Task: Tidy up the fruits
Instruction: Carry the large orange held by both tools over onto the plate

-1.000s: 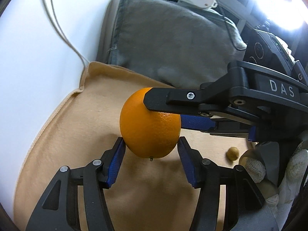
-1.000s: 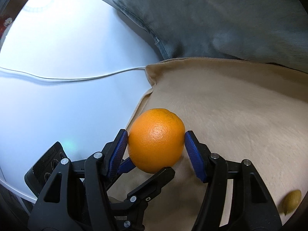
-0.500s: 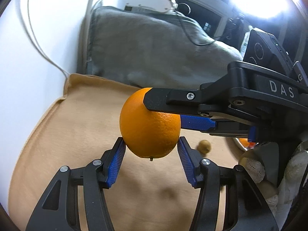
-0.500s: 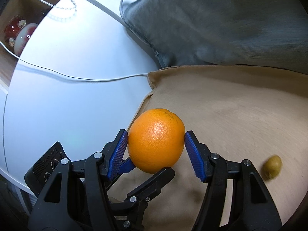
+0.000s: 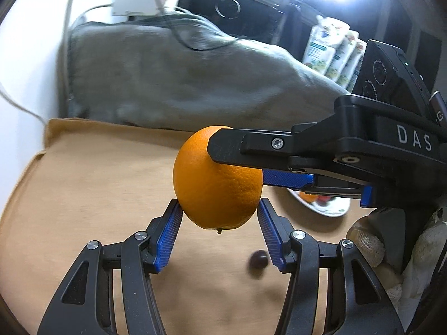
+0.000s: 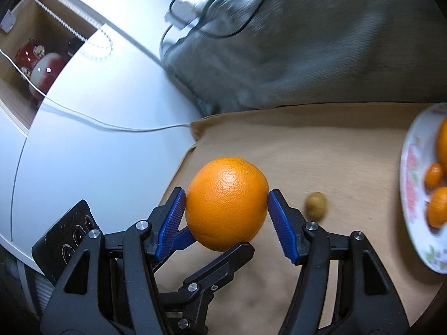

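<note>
1. Cushion (image 5: 181,78): heaped behind the cloth, taking no part in the sorting.
2. Cloth (image 5: 97,195): spread on the worktop (image 6: 83,167), likely to stop loose fruit rolling.
3. Plate (image 6: 410,173): set at the cloth's right edge as the collecting spot, already holding small oranges (image 6: 437,206).
4. Left gripper (image 5: 218,206): pads pressed on the orange's lower flanks, carrying it from below.
5. Right gripper (image 6: 226,198): clamped across the same fruit from the side, probably for steadiness or a handover.
6. Orange (image 5: 215,184): held clear above the cloth, well short of the plate.
7. Kiwi (image 6: 315,205): loose on the cloth, near the plate, unsorted.
8. Dark fruit (image 5: 258,258): blurred, lying below the orange; kind unclear.
</note>
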The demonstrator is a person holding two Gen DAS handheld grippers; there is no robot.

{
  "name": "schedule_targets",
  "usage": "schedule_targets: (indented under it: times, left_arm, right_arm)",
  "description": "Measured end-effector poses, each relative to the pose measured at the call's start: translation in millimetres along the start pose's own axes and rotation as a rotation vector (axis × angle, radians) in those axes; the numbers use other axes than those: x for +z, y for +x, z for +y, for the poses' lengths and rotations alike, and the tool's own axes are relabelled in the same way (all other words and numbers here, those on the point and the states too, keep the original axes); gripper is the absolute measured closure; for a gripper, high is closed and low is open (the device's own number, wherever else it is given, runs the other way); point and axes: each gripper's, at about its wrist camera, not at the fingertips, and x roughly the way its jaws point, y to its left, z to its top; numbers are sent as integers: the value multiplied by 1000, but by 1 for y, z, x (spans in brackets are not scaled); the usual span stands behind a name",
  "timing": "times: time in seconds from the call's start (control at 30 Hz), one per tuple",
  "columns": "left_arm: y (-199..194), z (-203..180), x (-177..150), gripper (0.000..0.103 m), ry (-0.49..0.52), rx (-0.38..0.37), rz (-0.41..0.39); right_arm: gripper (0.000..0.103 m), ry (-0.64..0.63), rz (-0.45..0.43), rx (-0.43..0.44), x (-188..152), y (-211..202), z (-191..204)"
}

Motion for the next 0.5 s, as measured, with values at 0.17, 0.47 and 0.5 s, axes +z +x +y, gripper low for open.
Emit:
schedule_targets:
  times: [0.17, 0.47, 0.5]
  left_arm:
    - [13, -25, 3, 48, 33, -36, 15]
    - [39, -64, 11, 48, 86, -84, 42]
    - [42, -67, 12, 48, 91, -89, 45]
  right_arm:
    - [39, 21, -31, -23, -3, -24, -18]
    - [39, 54, -74, -70, -2, -65, -55]
    - [39, 59, -78, -75, -1, -68, -58]
